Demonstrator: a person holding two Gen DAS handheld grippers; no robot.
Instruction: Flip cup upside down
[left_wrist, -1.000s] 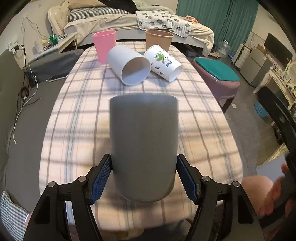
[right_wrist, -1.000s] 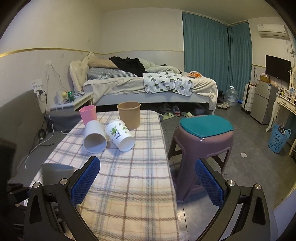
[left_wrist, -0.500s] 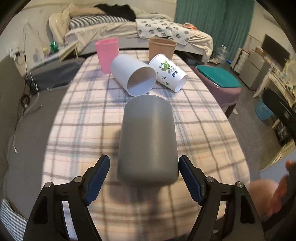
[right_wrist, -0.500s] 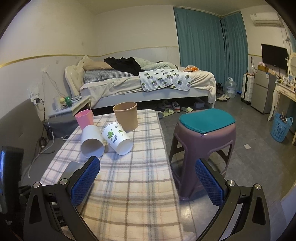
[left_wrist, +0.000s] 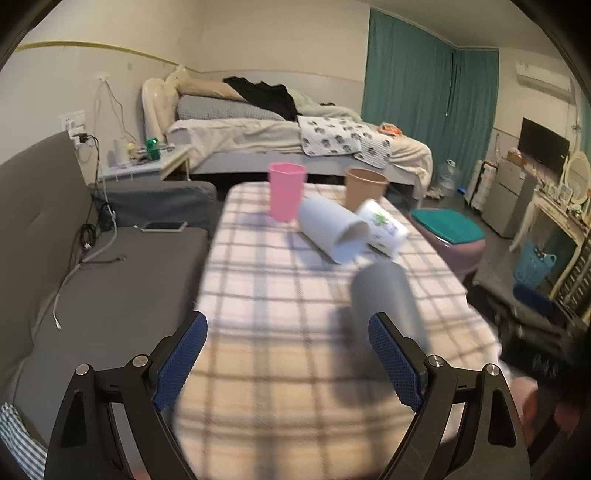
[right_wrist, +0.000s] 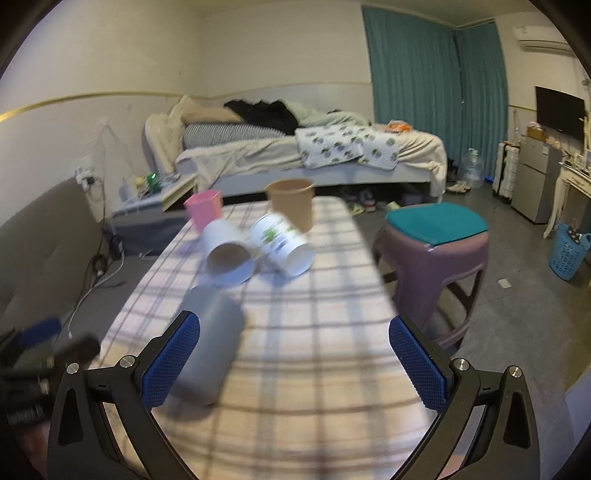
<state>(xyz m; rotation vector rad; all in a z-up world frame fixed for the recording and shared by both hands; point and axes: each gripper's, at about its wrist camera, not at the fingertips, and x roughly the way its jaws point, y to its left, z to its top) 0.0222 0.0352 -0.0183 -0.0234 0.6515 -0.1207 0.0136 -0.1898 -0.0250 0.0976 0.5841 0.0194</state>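
A grey cup (left_wrist: 388, 302) stands upside down, closed base up, on the plaid tablecloth (left_wrist: 280, 295); it also shows in the right wrist view (right_wrist: 210, 339). My left gripper (left_wrist: 288, 362) is open and empty, drawn back to the left of the cup. My right gripper (right_wrist: 295, 362) is open and empty over the near part of the table, with the grey cup just past its left finger. A white cup (left_wrist: 332, 232) and a printed white cup (left_wrist: 384, 230) lie on their sides further back. A pink cup (left_wrist: 286, 190) and a brown cup (left_wrist: 364, 186) stand upright at the far end.
A purple stool with a teal seat (right_wrist: 436, 236) stands right of the table. A grey sofa (left_wrist: 92, 280) with a phone (left_wrist: 164, 226) and cables is on the left. A bed (right_wrist: 303, 155) lies beyond the table. A blue basket (right_wrist: 569, 251) sits at far right.
My left gripper has let go of the grey cup, pulled back and swung left. The cup stays upside down on the cloth. The right gripper has moved in over the table.
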